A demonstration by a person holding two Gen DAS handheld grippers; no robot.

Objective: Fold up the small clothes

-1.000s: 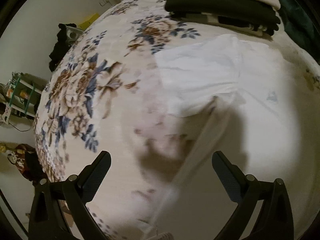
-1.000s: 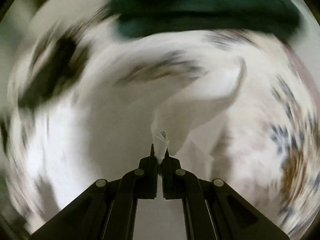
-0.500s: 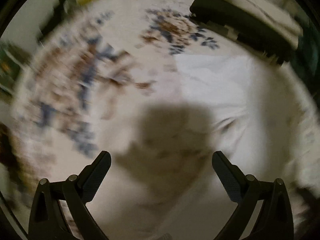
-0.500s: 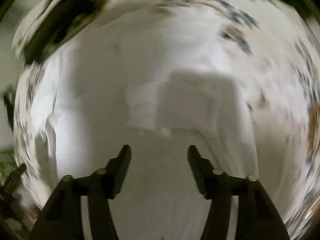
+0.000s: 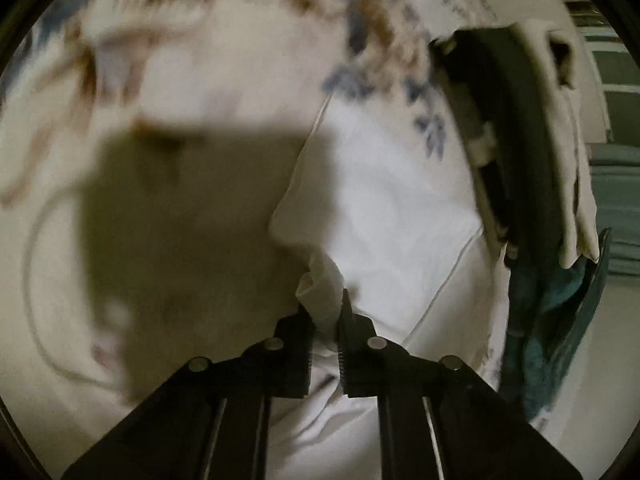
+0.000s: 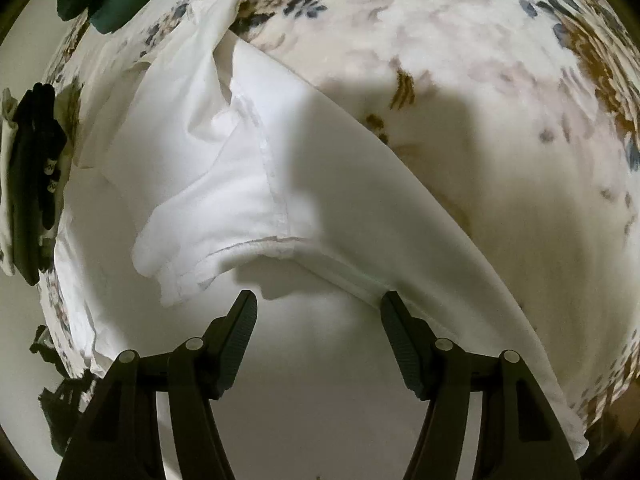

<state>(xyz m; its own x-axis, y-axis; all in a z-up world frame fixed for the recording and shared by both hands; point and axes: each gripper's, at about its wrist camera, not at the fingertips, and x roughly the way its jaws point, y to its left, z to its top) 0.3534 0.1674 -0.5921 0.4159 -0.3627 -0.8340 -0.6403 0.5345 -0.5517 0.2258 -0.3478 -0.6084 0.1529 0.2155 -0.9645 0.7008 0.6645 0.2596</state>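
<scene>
- The white garment [image 6: 248, 184] lies spread on a floral bedspread [image 6: 500, 80], partly folded over itself; in the right wrist view its long axis runs on a slant from upper left to lower right, with a straight folded edge along its right side.
- A stitched hem crosses the garment just ahead of the right gripper [image 6: 318, 308], and a loose flap bunches at its left end.
- The right gripper's 2 fingers stand apart above the cloth, nothing between the pads.
- The left gripper [image 5: 324, 312] is closing, its jaws already pinching a bunched fold of the white garment [image 5: 384, 200].
- In the left wrist view the garment's edge runs up and away from the jaws.
- Bedspread: cream with blue and brown flowers [image 5: 208, 32], in heavy shadow beneath the left gripper.
- A stack of folded clothes [image 5: 516, 128], dark under pale, sits beside the garment; a teal cloth [image 5: 560, 300] lies next to it.
</scene>
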